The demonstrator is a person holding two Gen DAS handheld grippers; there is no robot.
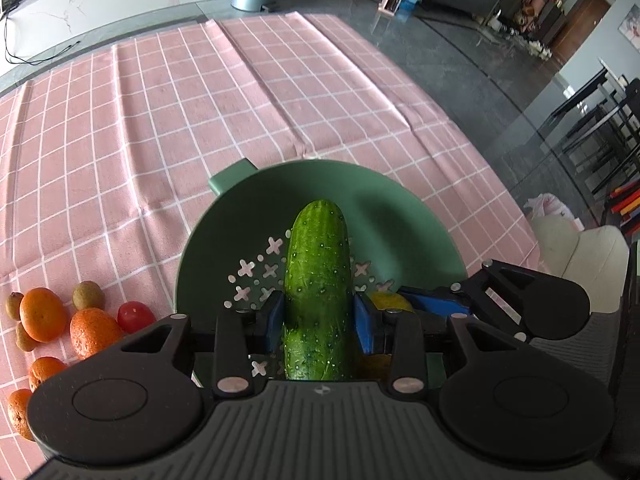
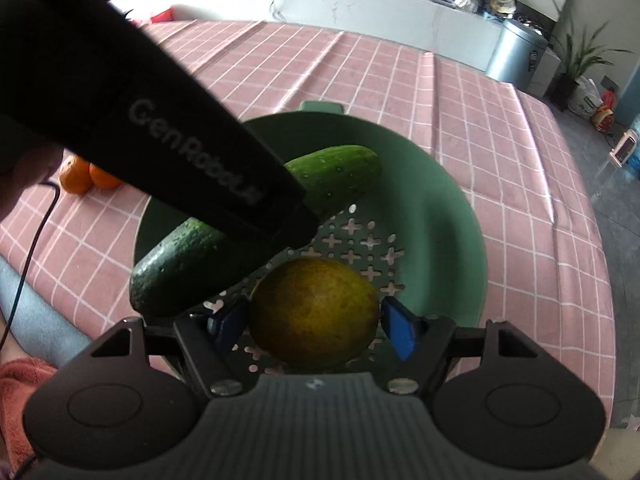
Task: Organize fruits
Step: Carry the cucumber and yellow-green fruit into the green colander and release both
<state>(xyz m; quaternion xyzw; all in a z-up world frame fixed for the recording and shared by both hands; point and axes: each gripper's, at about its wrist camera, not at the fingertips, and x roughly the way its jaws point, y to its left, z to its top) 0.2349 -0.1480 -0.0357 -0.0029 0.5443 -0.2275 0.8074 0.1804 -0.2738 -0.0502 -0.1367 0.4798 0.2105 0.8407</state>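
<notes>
Here, starting at the far left of my left wrist view, a cluster of loose fruit lies on the pink checked tablecloth [image 1: 248,92]: several oranges [image 1: 43,314], a few small brownish-green fruits [image 1: 88,295] and one red tomato [image 1: 136,316], all close together and well apart from the bowl's inside. Moving right, the green colander bowl [image 1: 400,208] sits on the cloth, its perforated bottom showing cross-shaped holes. My left gripper [image 1: 319,316] hangs over that bowl with its blue pads pressed against both sides of a cucumber [image 1: 318,272], which points away from me along the fingers, its far end over the bowl's inner wall. Just right of the cucumber a bit of yellow fruit shows behind the right pad, and beyond it my right gripper [image 1: 440,300] reaches in from the side.

In the right wrist view, the oranges [image 2: 90,176] sit at the left on the cloth, outside the bowl [image 2: 440,208]. The dark body of my left tool crosses the frame diagonally, covering the middle of the cucumber [image 2: 336,172], which lies across the left part of the bowl. Farther right and nearer me, my right gripper [image 2: 314,326] holds a yellow-green pear [image 2: 314,312] between its pads, low over the perforated bottom; whether the pear touches the bottom I cannot tell
</notes>
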